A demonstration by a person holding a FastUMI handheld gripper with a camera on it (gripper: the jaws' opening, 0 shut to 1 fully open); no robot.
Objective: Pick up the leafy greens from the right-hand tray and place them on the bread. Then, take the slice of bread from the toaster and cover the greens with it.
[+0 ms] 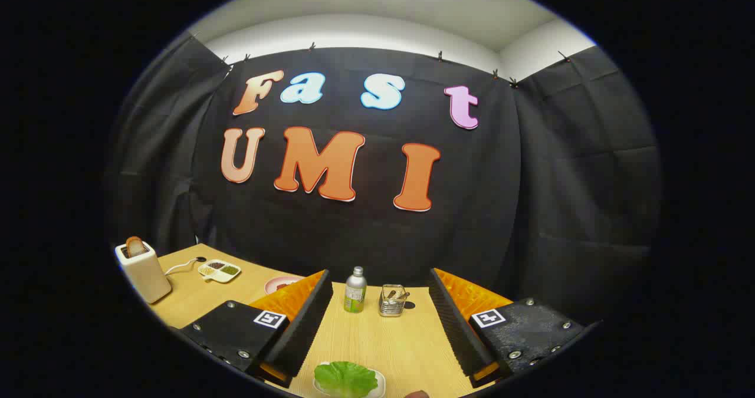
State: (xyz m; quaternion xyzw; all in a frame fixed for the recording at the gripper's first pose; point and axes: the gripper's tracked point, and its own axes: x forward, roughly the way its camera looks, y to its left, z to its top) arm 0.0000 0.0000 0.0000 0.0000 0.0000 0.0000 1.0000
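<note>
Two fingers of claw (377, 321) spread wide, leafy greens (345, 378) on tray (379, 386) between them

Pink round plate (282, 282) half hidden behind gripper (377, 321) finger. White tray (377, 385) w/ green leafy lettuce (345, 378) cut off at bottom. Divided white dish (219, 270): contents too small to tell.

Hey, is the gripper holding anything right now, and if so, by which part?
Nothing is held. The gripper is open, its fingers spread wide above the wooden table, with the leafy greens lying untouched on their small tray between the fingers.
</note>
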